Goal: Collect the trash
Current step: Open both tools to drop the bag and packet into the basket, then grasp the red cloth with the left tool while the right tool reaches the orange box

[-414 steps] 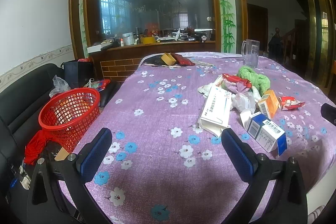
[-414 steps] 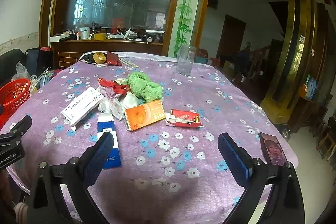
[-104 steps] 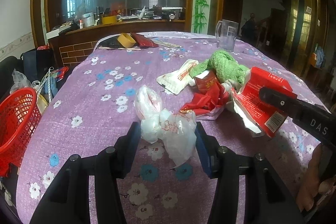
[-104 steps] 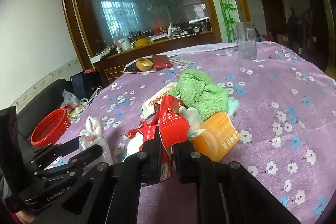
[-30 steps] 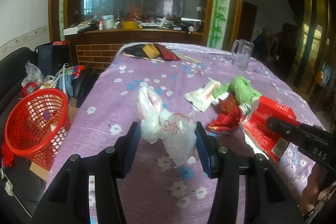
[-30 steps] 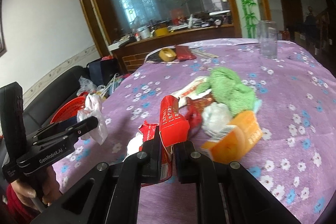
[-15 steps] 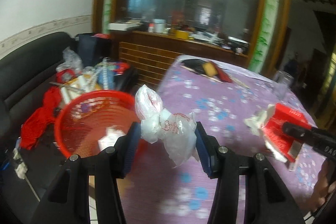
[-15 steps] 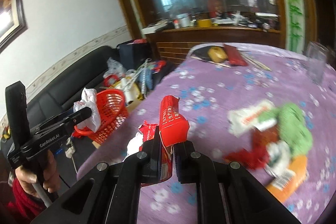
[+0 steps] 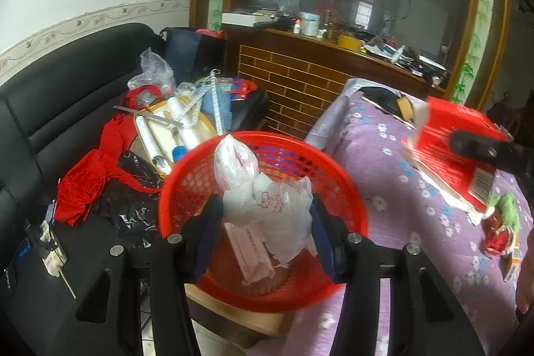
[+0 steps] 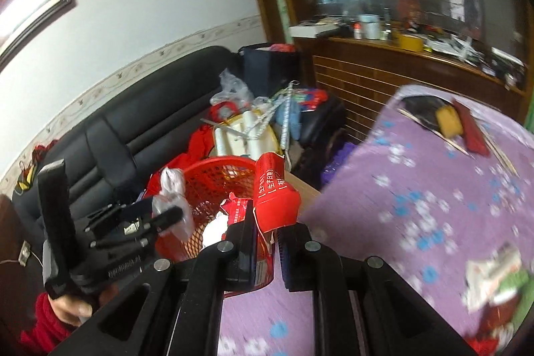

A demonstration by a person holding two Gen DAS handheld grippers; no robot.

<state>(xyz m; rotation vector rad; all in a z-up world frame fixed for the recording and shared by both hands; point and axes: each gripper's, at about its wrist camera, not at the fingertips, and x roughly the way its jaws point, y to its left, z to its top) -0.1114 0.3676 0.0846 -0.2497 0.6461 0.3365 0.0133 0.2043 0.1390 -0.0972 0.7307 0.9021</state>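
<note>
My left gripper is shut on a crumpled clear plastic bag and holds it over the red mesh basket, which has a pink packet inside. My right gripper is shut on a red carton and holds it above the table's left edge, just right of the basket. The red carton also shows in the left wrist view, and the left gripper with its bag shows in the right wrist view.
The purple flowered table still holds a green cloth and wrappers at the right. A black sofa with red cloth, rolls and bags stands behind the basket. A brick-faced counter is at the back.
Both grippers swung left off the table. The plastic bag now hangs over the red basket, and the red carton has come up beside the basket.
</note>
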